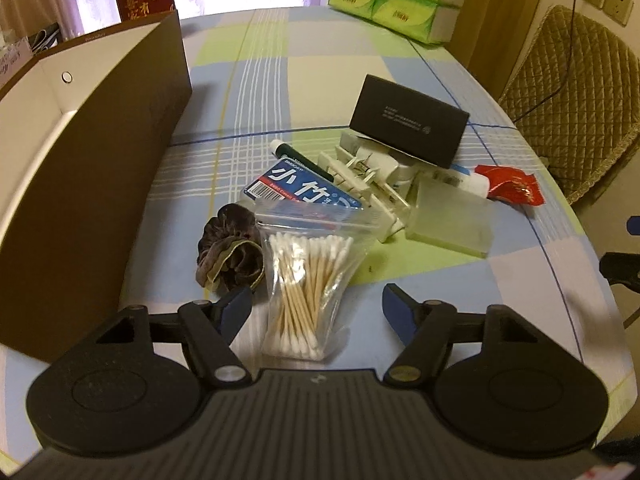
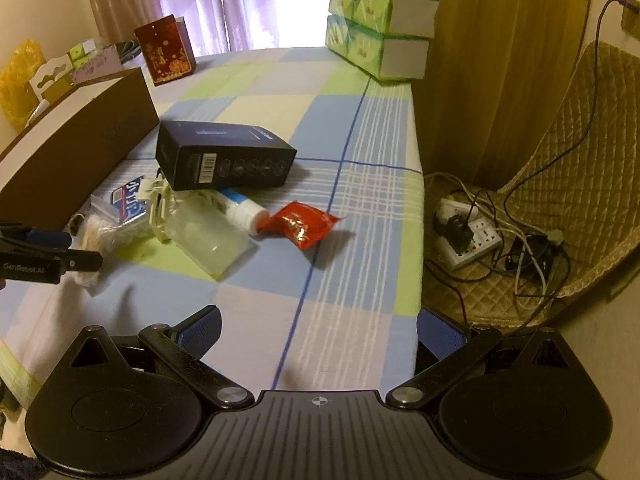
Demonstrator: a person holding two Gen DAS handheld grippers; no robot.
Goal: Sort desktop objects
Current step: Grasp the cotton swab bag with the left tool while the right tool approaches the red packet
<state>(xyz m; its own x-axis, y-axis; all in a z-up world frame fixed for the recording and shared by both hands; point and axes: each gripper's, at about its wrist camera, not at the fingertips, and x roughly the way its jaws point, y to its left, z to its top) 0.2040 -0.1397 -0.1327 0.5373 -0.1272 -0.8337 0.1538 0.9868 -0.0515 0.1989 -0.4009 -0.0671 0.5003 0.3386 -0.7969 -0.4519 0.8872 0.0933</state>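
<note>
Cotton swabs in a clear zip bag (image 1: pixel 310 280) lie at twelve o'clock from the left gripper (image 1: pixel 316 304), whose blue-padded fingers (image 1: pixel 236 306) are spread wide to either side of the bag's lower end without touching it. A dark velvet scrunchie (image 1: pixel 230 254) sits at ten o'clock, just beside the bag. Past the bag, at twelve to one o'clock, the rest of the clutter is heaped together on the checked tablecloth (image 1: pixel 460 280): a blue card packet with white characters (image 1: pixel 304 192), a dark green tube (image 1: pixel 300 158), a white plastic clip rack (image 1: pixel 368 184), a frosted translucent box (image 1: pixel 452 216), a black carton (image 1: pixel 408 120) tilted on top of the heap, a white tube with a blue band (image 1: pixel 468 178) and a red foil sachet (image 1: pixel 510 186) at two o'clock. A long brown open box (image 1: pixel 92 184) stands at nine to eleven o'clock. The right gripper (image 2: pixel 318 336) hangs over bare cloth near the table's edge, its fingers likewise spread and holding nothing; from it the red sachet lies at twelve o'clock and the black carton at eleven. Green tissue packs (image 2: pixel 376 12) are stacked at the table's far end.
</note>
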